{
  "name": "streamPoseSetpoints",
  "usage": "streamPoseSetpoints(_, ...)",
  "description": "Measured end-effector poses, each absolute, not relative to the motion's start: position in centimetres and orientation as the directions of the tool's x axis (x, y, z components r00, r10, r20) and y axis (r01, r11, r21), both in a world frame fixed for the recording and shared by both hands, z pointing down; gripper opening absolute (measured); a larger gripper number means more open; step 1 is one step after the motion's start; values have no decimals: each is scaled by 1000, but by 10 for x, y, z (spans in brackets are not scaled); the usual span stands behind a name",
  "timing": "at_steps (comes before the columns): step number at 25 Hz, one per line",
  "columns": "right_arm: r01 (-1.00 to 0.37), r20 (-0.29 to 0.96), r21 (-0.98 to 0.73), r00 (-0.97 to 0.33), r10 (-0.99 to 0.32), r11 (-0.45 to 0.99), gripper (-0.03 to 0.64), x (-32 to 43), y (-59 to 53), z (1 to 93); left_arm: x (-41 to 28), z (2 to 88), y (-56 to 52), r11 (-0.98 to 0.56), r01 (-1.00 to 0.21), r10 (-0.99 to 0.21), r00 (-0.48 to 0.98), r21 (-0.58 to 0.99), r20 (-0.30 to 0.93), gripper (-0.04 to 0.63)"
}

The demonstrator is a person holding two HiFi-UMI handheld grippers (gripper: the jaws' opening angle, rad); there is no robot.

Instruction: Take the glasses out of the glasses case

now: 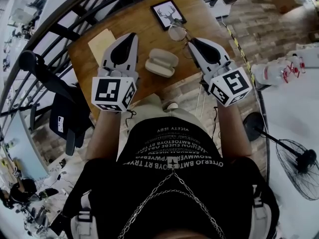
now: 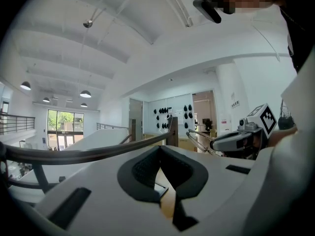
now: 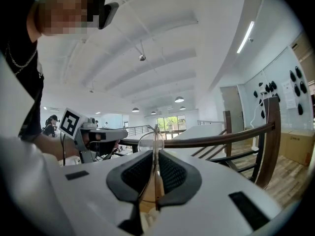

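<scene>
One pair glasses — clamped in right gripper.

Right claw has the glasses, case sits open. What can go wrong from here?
Slip: the right claw pinches only thin wire of the glasses, so they may twist or drop out.
Collision: they hang close to the picture frame on the table; a swing could knock it.
</scene>
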State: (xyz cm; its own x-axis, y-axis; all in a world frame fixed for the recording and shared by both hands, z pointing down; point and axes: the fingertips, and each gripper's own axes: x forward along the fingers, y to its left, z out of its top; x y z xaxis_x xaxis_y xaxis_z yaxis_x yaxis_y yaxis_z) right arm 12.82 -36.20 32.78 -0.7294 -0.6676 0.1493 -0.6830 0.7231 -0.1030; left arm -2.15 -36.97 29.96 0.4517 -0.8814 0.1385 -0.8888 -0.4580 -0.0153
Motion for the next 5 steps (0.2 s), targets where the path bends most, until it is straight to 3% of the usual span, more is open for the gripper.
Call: streamPoseSetpoints(5, -680, 140, -99, -732, -666, 727, 43, 138, -351, 322, -10, 293, -359, -457, -889, -884, 450, -21, 128, 25)
